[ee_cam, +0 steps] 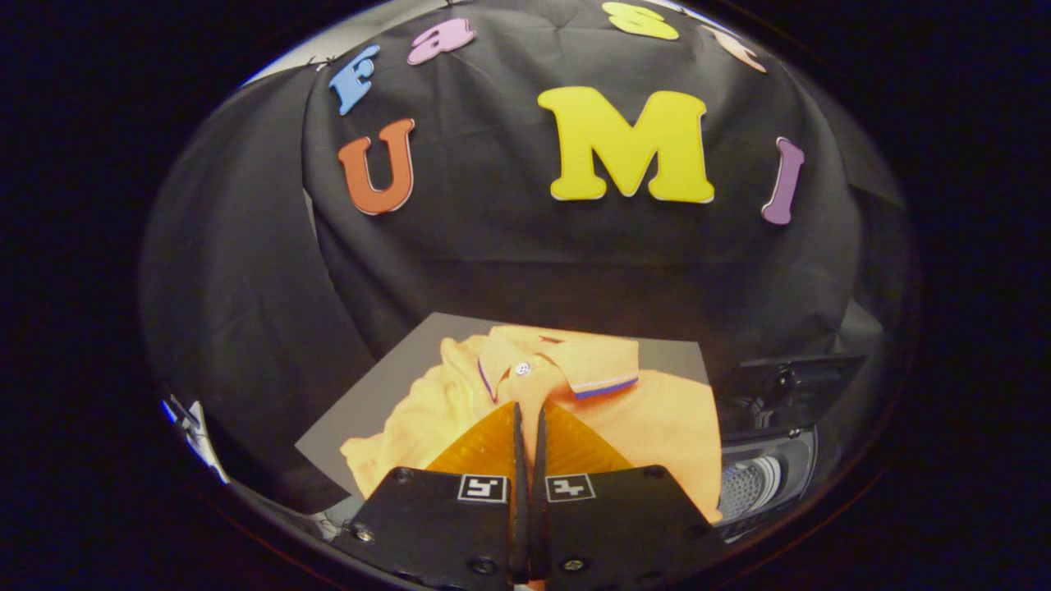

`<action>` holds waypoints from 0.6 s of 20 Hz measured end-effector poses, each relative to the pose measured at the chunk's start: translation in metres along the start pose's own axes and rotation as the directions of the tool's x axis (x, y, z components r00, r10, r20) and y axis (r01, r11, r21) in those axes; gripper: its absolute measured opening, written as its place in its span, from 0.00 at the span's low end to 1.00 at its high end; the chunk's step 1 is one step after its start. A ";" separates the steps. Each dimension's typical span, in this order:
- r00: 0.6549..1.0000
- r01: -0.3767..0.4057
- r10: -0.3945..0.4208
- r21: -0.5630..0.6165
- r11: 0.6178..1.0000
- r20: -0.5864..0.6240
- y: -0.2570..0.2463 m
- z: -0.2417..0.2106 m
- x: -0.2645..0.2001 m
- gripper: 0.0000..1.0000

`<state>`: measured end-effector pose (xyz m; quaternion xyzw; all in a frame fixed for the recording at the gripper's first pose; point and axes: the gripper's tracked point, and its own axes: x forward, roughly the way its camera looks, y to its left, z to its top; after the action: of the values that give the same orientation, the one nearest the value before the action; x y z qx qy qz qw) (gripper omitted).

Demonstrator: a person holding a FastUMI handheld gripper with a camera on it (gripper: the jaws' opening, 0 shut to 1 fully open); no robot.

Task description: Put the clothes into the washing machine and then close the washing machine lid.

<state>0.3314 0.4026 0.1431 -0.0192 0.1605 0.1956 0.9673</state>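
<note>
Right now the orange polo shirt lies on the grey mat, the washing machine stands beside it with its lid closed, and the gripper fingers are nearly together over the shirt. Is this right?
One detail is wrong: the washing machine has its lid open, raised behind the drum opening, as the gripper view shows. The rest holds: the orange polo shirt lies on the grey mat, and the gripper has its fingers nearly together over the shirt.

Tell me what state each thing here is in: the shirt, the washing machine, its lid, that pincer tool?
Orange polo shirt: lying rumpled on the grey mat, collar buttoned, not yet in the machine.
Washing machine: open, drum showing, beside the shirt.
Lid: raised.
Gripper: fingers nearly together over the shirt; whether they pinch cloth is unclear.
</note>
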 end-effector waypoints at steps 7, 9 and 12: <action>0.983 0.017 -0.017 0.004 1.000 0.183 -0.031 0.053 -0.097 0.04; 0.973 0.031 -0.033 0.012 0.999 0.227 -0.045 0.067 -0.126 0.04; 0.959 0.045 -0.055 0.040 0.998 0.279 -0.067 0.085 -0.168 0.04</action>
<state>0.2365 0.2870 0.2748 0.0205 0.0250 0.1692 0.9851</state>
